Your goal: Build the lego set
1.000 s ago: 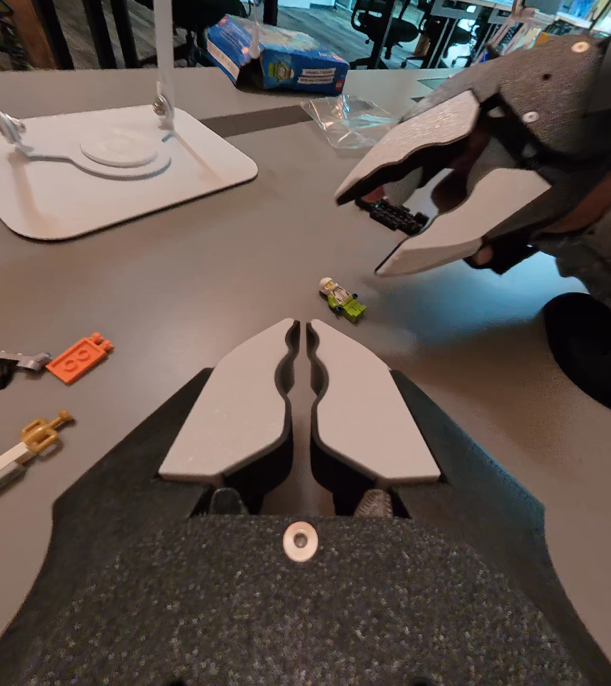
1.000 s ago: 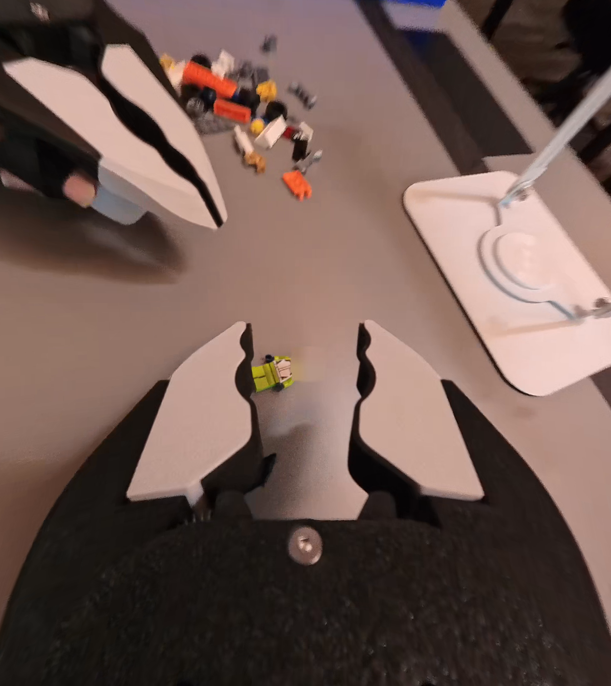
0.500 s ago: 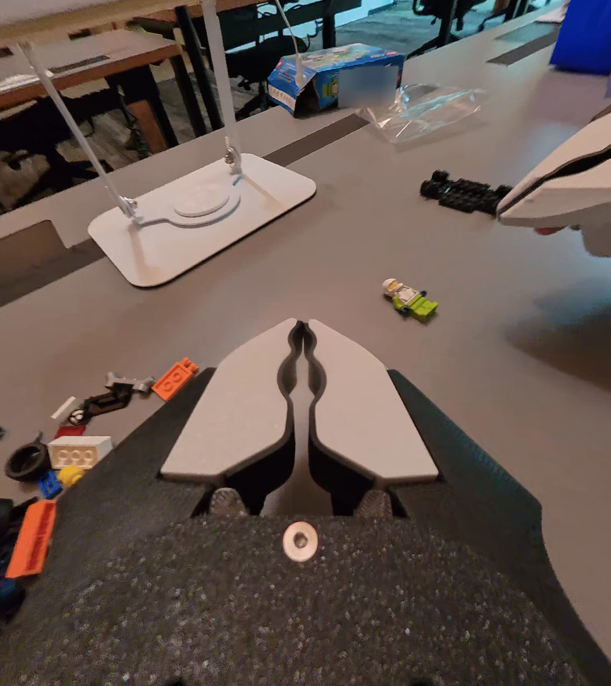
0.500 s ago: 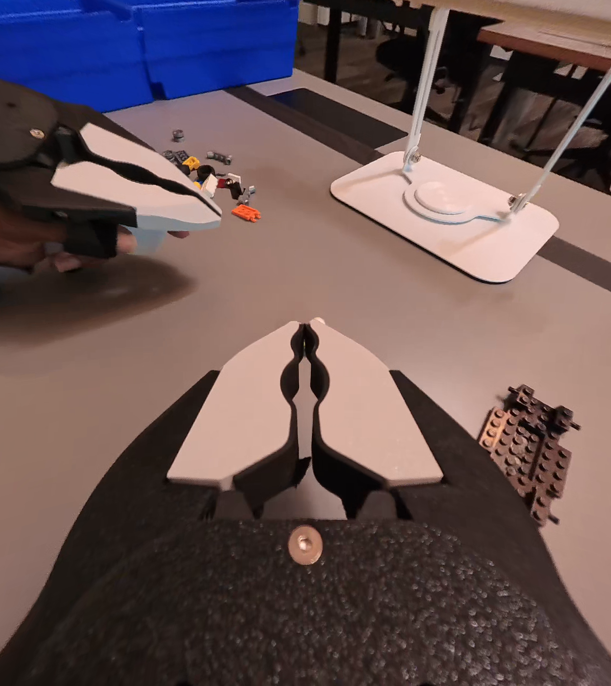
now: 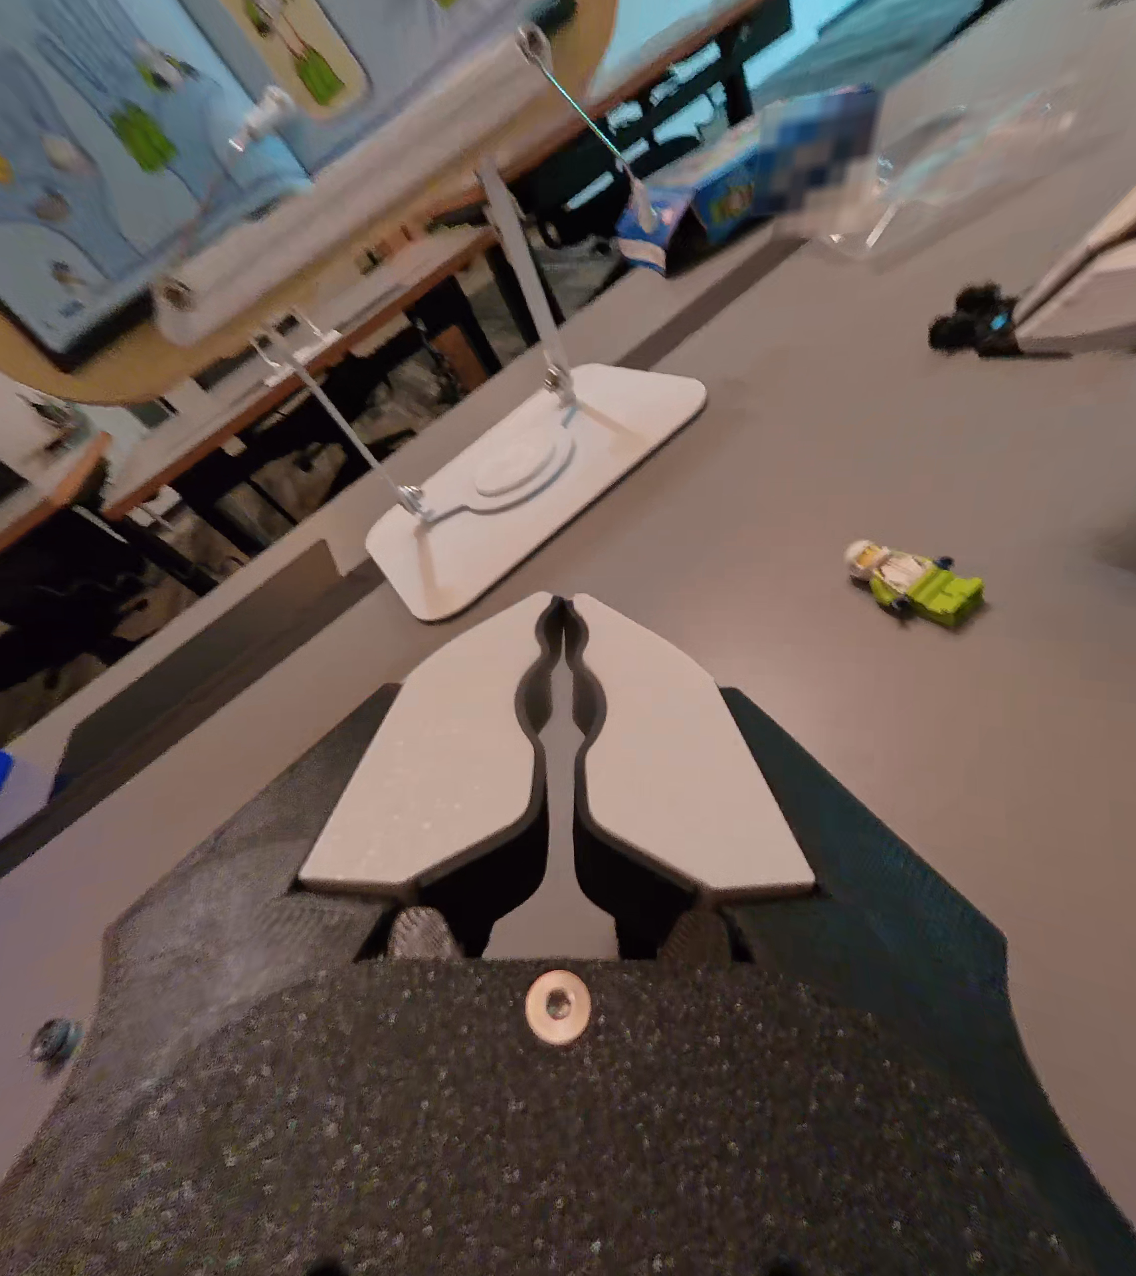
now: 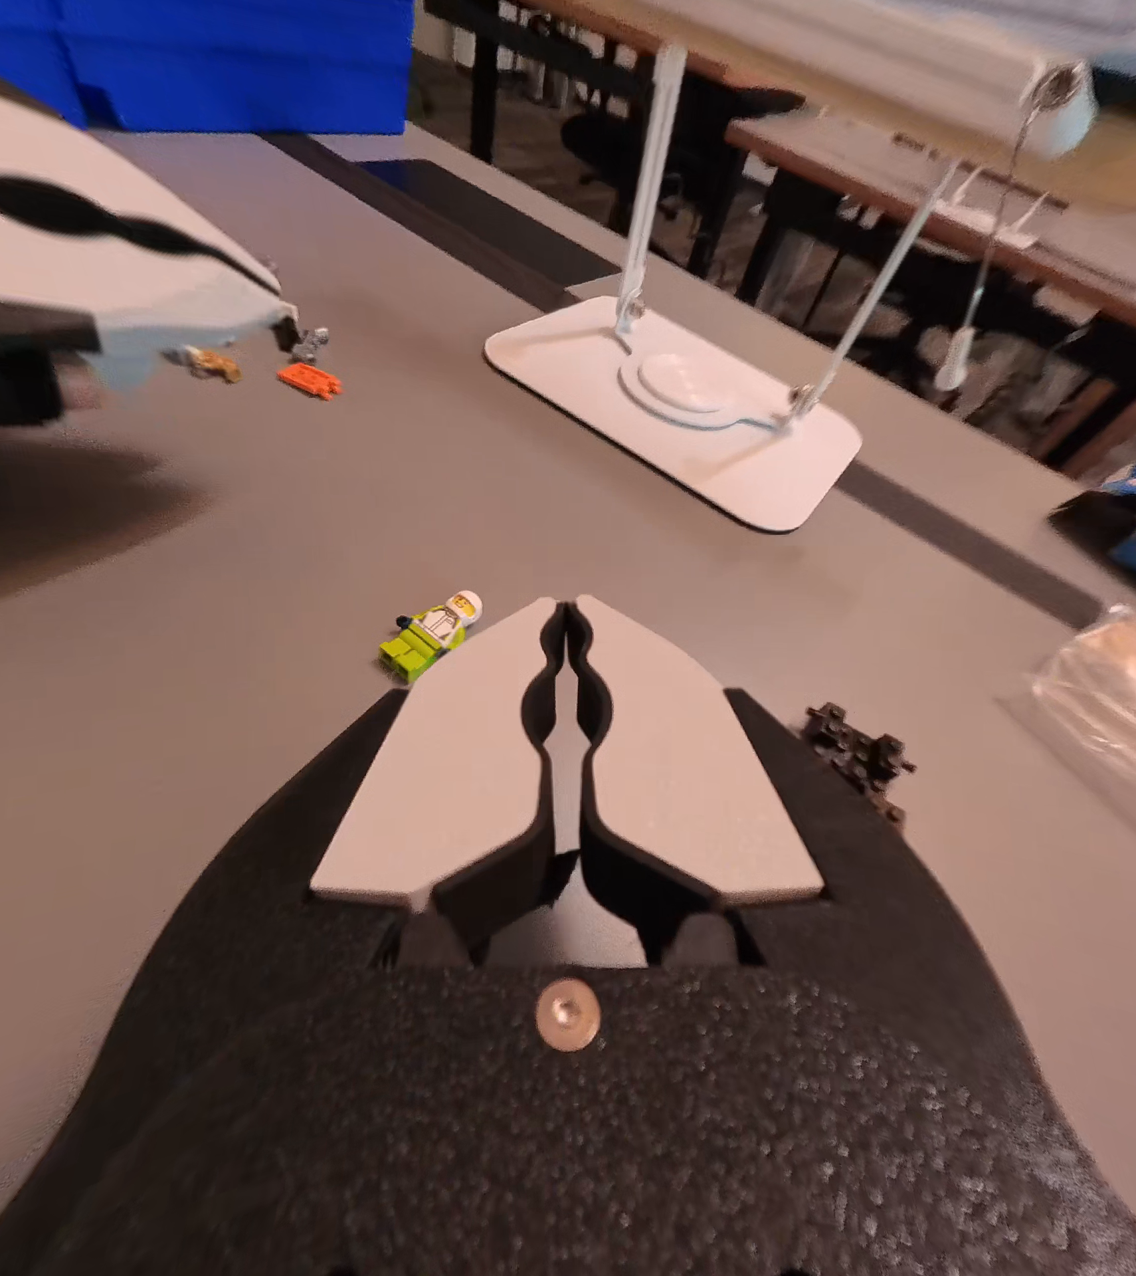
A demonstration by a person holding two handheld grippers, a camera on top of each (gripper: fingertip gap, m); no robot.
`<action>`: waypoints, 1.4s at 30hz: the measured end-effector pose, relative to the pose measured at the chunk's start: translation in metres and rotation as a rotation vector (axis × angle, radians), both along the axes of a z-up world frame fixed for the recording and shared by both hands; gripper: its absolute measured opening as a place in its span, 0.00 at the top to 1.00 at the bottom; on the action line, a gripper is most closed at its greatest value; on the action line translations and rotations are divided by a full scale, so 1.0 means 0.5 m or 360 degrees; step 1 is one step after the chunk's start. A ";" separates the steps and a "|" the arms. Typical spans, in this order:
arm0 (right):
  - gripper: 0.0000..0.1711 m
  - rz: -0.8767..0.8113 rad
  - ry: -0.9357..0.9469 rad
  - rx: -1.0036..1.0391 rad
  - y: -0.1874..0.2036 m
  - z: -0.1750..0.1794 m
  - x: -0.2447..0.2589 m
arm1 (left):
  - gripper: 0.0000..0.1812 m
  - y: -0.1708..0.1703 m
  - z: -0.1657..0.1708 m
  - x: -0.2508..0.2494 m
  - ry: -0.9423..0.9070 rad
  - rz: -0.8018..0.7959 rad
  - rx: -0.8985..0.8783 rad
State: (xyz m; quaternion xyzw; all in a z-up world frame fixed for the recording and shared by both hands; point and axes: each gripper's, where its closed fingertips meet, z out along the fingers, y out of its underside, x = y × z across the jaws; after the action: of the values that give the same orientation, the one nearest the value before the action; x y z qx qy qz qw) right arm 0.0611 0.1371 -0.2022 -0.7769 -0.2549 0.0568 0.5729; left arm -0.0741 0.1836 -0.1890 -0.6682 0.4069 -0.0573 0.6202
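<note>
Left gripper hovering with fingers together, holding nothing; right gripper likewise pressed together, empty; minifigure lying on grey table just left of right fingertips; black plate lying beside right gripper; orange piece sitting farther off

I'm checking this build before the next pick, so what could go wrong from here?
1. The minifigure lies flat beside the shut right gripper, outside its fingers; closing in without opening could push it across the table.
2. The black chassis plate sits close to the right gripper's side and might get knocked.
3. Both views are blurred, so aim at these small parts may be off.
</note>
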 end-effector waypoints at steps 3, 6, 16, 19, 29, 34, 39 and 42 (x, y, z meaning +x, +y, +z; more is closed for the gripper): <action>1.00 -0.0008 -0.0021 0.0047 -0.023 0.014 -0.001 | 1.00 -0.016 0.047 -0.017 -0.0049 0.0106 -0.0004; 1.00 -0.0062 0.0105 0.0101 -0.104 0.066 0.003 | 1.00 -0.119 0.125 -0.041 -0.0192 0.0170 0.0014; 1.00 -0.0073 0.0254 0.0085 -0.451 0.066 0.063 | 1.00 -0.587 0.112 -0.143 -0.0436 0.0476 -0.0125; 1.00 -0.0026 0.0290 0.0091 -0.525 0.068 0.072 | 1.00 -0.715 0.097 -0.173 -0.0487 0.0585 -0.0132; 1.00 0.0246 0.0281 0.0188 -0.650 0.055 -0.064 | 1.00 -1.004 0.014 -0.346 -0.0660 0.1132 -0.0119; 1.00 0.0564 0.0239 0.0097 -0.722 -0.054 -0.260 | 1.00 -1.048 -0.093 -0.454 -0.0842 0.1420 -0.0115; 1.00 0.0958 0.0167 0.0012 -0.764 -0.128 -0.513 | 1.00 -1.080 -0.167 -0.616 -0.0849 0.1630 0.0017; 1.00 0.1226 0.0188 -0.0019 -0.785 -0.161 -0.691 | 1.00 -1.126 -0.201 -0.751 -0.0824 0.1788 0.0098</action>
State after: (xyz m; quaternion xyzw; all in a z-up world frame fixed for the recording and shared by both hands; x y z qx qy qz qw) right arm -0.2843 -0.2553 -0.2828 -0.6231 -0.4940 0.3138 0.5189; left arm -0.4498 -0.3793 -0.2895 -0.7266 -0.1693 0.1294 0.6532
